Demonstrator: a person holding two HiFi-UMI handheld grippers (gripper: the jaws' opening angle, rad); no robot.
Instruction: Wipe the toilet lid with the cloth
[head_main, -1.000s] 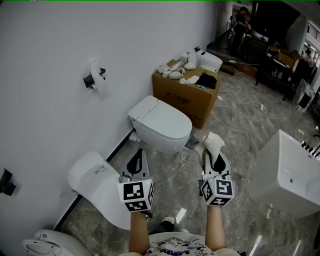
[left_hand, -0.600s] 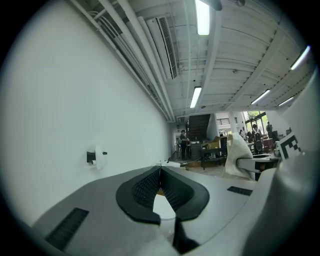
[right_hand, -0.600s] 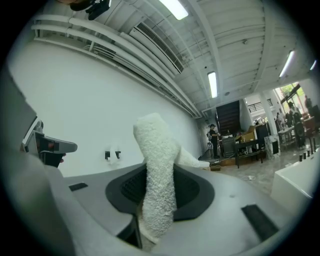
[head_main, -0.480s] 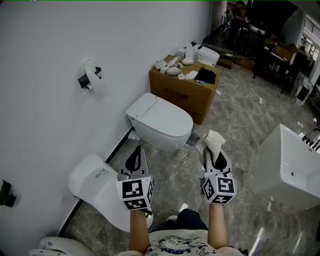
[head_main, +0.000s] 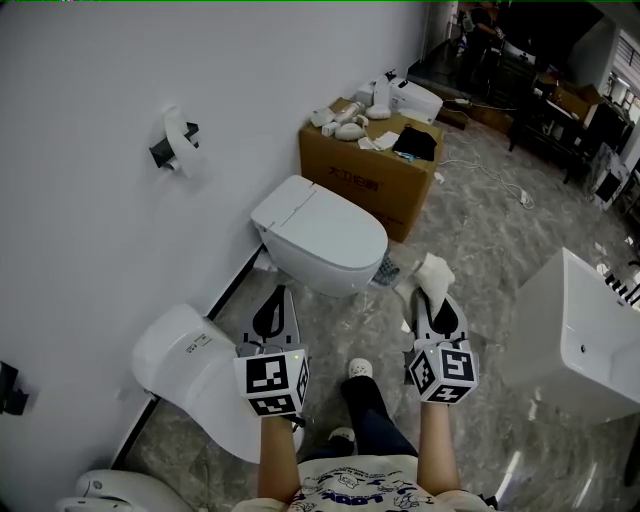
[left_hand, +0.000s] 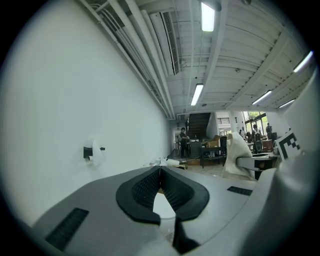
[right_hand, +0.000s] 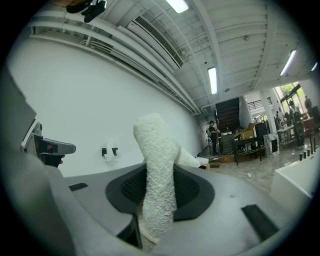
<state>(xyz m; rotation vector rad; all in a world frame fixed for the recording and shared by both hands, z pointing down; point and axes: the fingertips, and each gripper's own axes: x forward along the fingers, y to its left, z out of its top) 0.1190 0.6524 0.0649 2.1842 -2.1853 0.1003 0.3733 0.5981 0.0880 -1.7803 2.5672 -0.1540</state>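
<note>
Right tongs (head_main: 431, 297): clenched on the white cloth (right_hand: 157, 170). The cloth stands up out of the jaws, with a tuft sticking out past the tips. Left tongs (head_main: 282, 293): jaws closed tip to tip, nothing between them.

Both tongs are held low over the marble floor (head_main: 480, 230), side by side and well apart, pointing forward. Neither touches the toilet.

Toilet lid (head_main: 325, 232) is down and lies ahead of both tongs, between their lines. From the right tongs it's forward and to the left. Its long axis runs from the wall (head_main: 100, 150) out toward the room, and the rounded front end is the part nearest the cloth. The left tongs look about as close but carry nothing, so the wipe falls to the right hand.

My read: this is the approach, no contact yet. Next move is to bring the cloth forward-left onto the front of the lid, then stroke along the long axis toward the wall.

Nearby: cardboard box (head_main: 365, 180) just behind the toilet, a second toilet (head_main: 185, 360) to the left of the left tongs, a white basin (head_main: 580, 330) off to the right.
</note>
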